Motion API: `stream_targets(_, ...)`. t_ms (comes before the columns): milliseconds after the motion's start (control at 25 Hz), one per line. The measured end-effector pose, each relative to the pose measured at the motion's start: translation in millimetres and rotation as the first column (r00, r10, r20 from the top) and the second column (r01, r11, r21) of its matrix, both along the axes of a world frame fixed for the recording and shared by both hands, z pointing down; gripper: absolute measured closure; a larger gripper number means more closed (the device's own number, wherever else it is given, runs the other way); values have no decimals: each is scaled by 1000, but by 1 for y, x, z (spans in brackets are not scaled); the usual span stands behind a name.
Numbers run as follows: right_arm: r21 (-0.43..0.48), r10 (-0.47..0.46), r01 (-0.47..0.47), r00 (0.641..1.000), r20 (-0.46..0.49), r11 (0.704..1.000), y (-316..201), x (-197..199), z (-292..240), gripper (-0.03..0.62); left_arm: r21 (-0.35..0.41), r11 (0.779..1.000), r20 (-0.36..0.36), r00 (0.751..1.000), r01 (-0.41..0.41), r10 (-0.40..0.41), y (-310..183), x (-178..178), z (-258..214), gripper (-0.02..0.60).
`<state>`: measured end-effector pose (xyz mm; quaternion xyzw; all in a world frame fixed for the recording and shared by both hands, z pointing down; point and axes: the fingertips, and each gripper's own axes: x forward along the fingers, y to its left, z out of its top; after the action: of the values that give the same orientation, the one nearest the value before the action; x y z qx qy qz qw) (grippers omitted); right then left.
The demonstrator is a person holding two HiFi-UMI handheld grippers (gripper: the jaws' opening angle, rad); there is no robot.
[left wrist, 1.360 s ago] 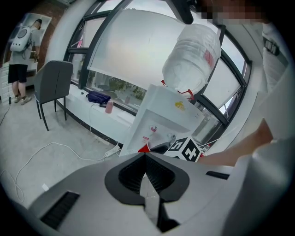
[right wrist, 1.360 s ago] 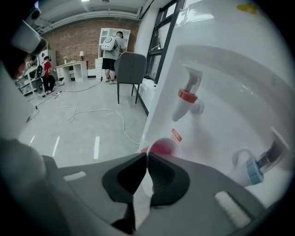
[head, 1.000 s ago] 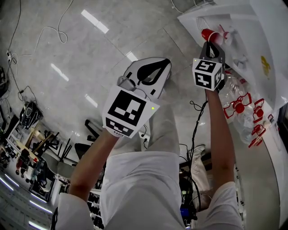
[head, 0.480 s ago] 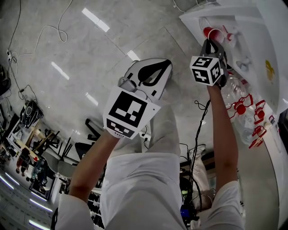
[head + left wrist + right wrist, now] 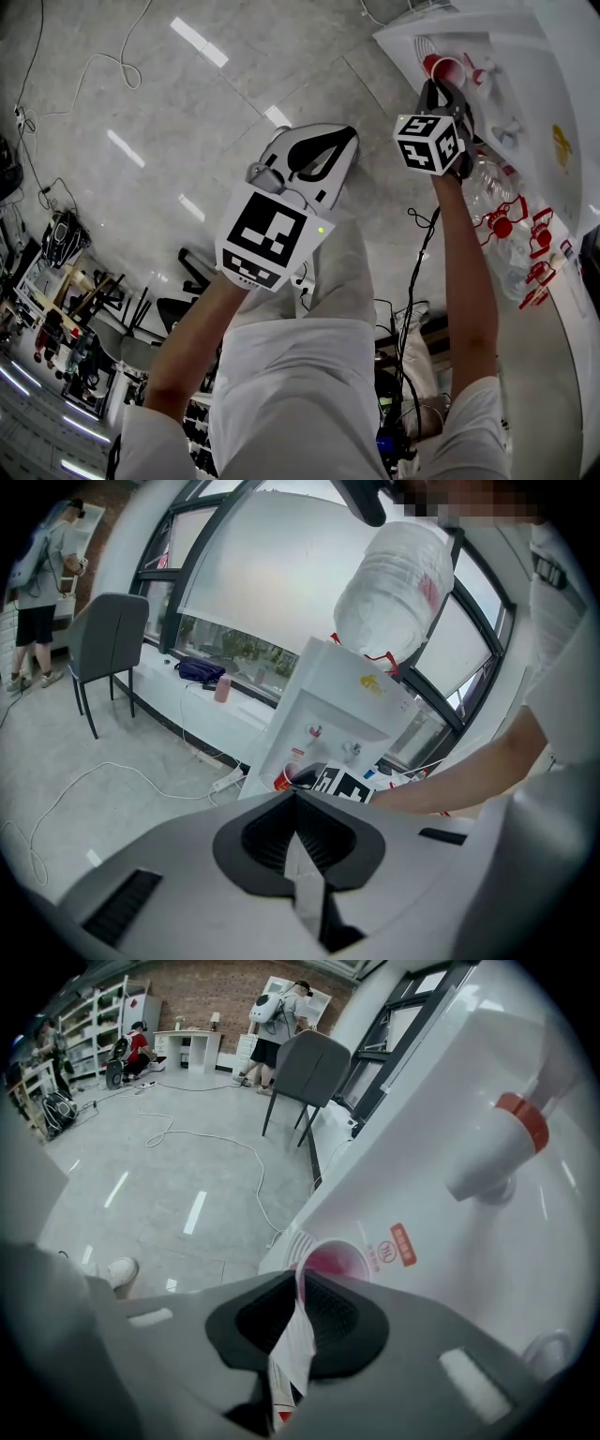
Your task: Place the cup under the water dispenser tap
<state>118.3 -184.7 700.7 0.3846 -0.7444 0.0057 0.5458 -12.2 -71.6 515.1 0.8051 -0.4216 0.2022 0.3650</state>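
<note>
A red cup (image 5: 441,67) stands on the drip tray (image 5: 421,44) of the white water dispenser (image 5: 525,56), just below its red-handled tap (image 5: 516,1124). My right gripper (image 5: 442,90) reaches down to it. In the right gripper view the jaws are opening, with the wall of the cup (image 5: 333,1265) still pinched between them at the rim. My left gripper (image 5: 349,132) hangs over the floor to the left, shut and empty. The left gripper view shows the cup (image 5: 282,779) beside the right gripper's marker cube.
A large water bottle (image 5: 394,583) sits upside down on the dispenser. A second tap (image 5: 511,127) lies to the right of the red one. A white cable (image 5: 202,1138) and a grey chair (image 5: 309,1068) are on the floor, and people stand far off by the shelves.
The right gripper has rolled, turning its marker cube, and has shifted slightly towards the dispenser with the cup. The left gripper has stayed put.
</note>
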Motion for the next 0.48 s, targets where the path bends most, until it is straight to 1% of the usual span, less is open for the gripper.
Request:
stream_targets(160,-1,8,-8,1000,-2,1000,0,1,-1,523,5,1000,-1,1000,-3,3,0,1,-1,581)
stream_targets(480,2,5,-5,1000,-11,1000,3,2,-4,507,10,1000,0,1000,-13,13,4,3,-6,581)
